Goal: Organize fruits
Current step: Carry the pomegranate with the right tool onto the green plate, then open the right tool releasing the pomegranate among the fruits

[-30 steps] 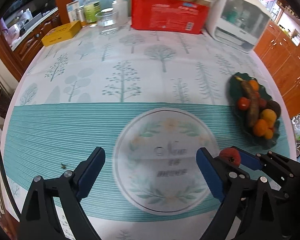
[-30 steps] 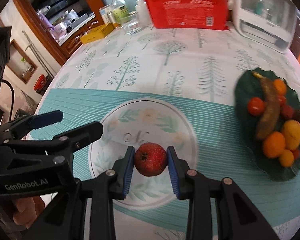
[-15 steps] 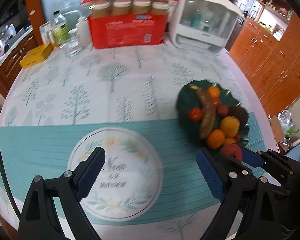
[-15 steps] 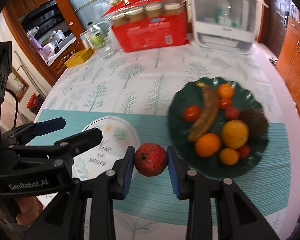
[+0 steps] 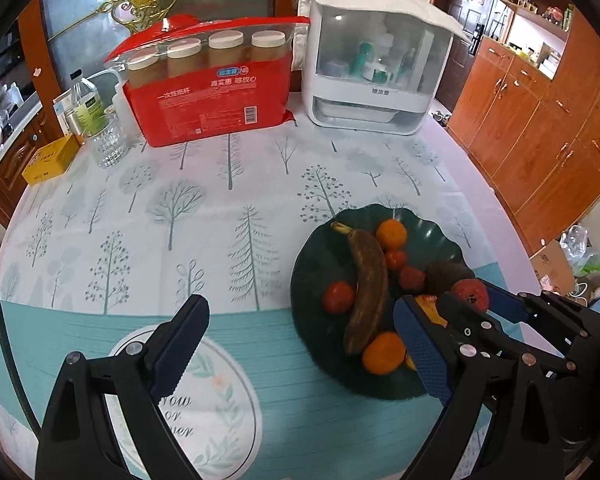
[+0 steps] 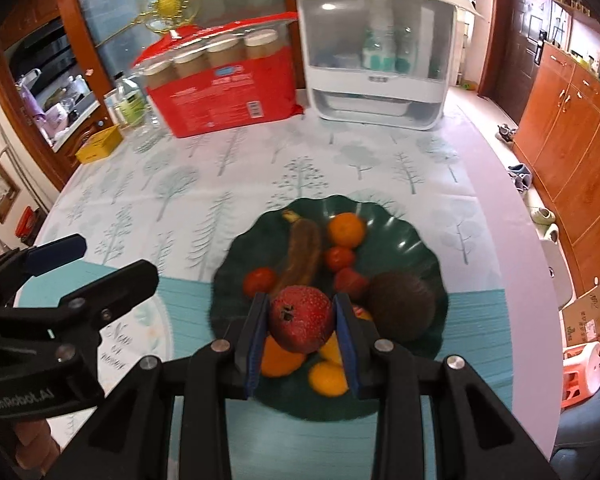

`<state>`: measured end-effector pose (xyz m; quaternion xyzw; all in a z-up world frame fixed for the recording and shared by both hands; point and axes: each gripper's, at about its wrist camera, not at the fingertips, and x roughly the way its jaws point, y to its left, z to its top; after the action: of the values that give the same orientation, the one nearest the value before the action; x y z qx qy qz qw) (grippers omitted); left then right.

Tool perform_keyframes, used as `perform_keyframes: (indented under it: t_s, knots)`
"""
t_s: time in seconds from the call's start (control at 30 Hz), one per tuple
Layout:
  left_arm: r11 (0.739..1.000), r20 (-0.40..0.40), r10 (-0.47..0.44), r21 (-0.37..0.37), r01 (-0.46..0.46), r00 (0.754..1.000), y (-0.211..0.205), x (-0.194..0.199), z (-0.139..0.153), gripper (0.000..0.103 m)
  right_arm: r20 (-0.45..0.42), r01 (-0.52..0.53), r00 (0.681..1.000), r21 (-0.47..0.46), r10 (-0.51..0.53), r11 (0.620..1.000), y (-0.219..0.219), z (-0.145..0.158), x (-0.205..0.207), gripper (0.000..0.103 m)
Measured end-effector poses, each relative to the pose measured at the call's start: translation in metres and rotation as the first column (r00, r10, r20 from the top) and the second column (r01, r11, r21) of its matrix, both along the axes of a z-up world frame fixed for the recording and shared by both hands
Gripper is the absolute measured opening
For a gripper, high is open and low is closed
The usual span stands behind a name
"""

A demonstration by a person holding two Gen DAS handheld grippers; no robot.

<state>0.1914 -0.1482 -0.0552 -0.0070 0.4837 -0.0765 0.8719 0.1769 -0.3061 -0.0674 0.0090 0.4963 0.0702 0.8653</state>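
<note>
Round and cloth-covered, the table [image 5: 228, 200] carries a glossy plastic sheet printed with pale trees, a teal striped band and a white oval medallion [image 5: 188, 400]; orange-brown wooden cabinets [image 5: 540, 120] line the room to the right. Since a second ago both cameras have swung from the medallion toward the dark green scalloped plate [image 6: 400, 232], which then sat off at the right edge and now fills the centre of the right wrist view. The right gripper [image 6: 302, 320] is closed on the red pomegranate [image 6: 300, 318], its blue ribbed pads pressed to either side, holding the fruit above the near part of the plate over the oranges. On the plate lie a browned banana [image 5: 366, 284], smooth oranges, small red fruits and a rough dark brown fruit [image 6: 400, 304]. The left gripper [image 5: 300, 344] gapes wide with nothing between its fingers. Behind stand a red pack of cups [image 5: 212, 88], a white cabinet-style appliance [image 5: 372, 68], a ribbed glass [image 5: 108, 140] and a yellow box [image 5: 50, 158].
</note>
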Motion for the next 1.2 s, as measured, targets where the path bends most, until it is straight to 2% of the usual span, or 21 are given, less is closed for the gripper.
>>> perform_keyframes:
  t_s: [0.2,0.47,0.53,0.73,1.2]
  knots:
    - [0.999,-0.026,0.02,0.033,-0.019,0.999,-0.013,0.022,-0.019,0.093,-0.029,0.014,0.999,-0.012,-0.014,1.0,-0.01,-0.018,0.018,0.033]
    - [0.998,-0.059,0.036,0.062,-0.032,0.998,-0.016,0.032,-0.037,0.093,-0.091,-0.007,0.996,-0.007,0.006,1.0,-0.008,-0.041,0.031,0.033]
    - [0.997,-0.063,0.034,0.068,-0.03,0.997,-0.017,0.032,-0.039,0.093,-0.104,-0.014,0.995,-0.003,0.014,1.0,-0.006,-0.044,0.031,0.037]
    - [0.995,-0.058,0.031,0.094,-0.026,0.998,-0.016,0.031,-0.039,0.093,-0.096,-0.021,0.995,-0.018,0.019,1.0,-0.001,-0.044,0.028,0.046]
    - [0.996,-0.044,0.038,0.085,-0.034,0.998,-0.001,0.021,-0.026,0.093,-0.077,-0.009,0.997,-0.021,0.007,1.0,0.004,-0.034,0.018,0.046]
